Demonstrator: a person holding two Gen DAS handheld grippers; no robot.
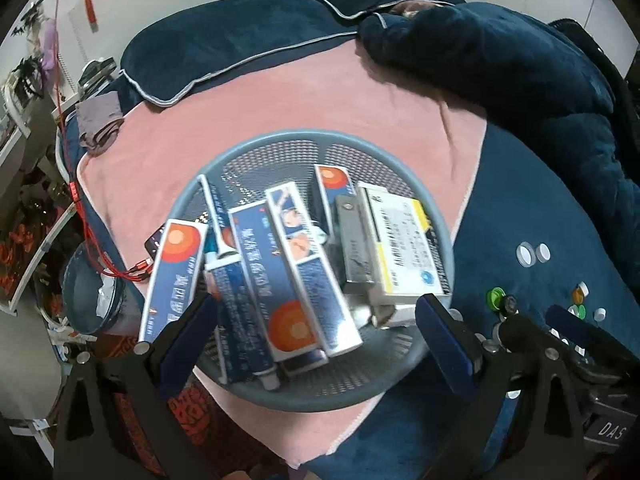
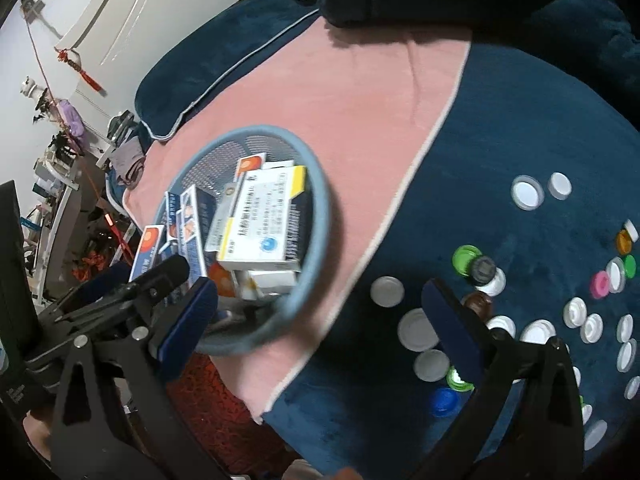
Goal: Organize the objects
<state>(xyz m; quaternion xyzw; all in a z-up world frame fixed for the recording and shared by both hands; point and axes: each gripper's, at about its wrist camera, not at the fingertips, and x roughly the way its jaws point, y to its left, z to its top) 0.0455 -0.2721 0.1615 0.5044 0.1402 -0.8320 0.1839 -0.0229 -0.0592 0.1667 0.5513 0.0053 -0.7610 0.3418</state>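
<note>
We take the round blue-grey mesh basket [image 1: 248,394] as the landmark; it rests on a pink towel [image 1: 320,92] spread over a dark blue plush bedcover [image 1: 552,216]. Inside the basket we see a loose pile of medicine cartons: a white box with a yellow stripe [image 1: 404,248] lies toward the basket's right side, a silver-grey box [image 1: 354,244] just beside it, and several blue cartons with an orange disc [image 1: 280,288] cross the middle. One blue carton [image 1: 172,276] leans over the basket's left rim, and a thin ointment tube [image 1: 218,236] lies among the cartons. Our left gripper [image 1: 316,336] hovers over the near part of the basket, its blue-padded jaws spread wide and holding nothing.

To the right of the basket, off the towel, we see many bottle caps [image 2: 528,194] scattered on the bedcover, mostly white, with green [image 2: 464,258], pink [image 2: 600,284], orange [image 2: 623,240] and blue [image 2: 444,402] ones among them. Our right gripper [image 2: 320,322] hangs above the towel's edge between basket and caps, its jaws also wide apart and empty.

Beyond the basket lie dark blue pillows [image 1: 224,36]. To its left, past the bed edge, we see a red cable [image 1: 80,216] and cluttered shelving [image 1: 24,152].
</note>
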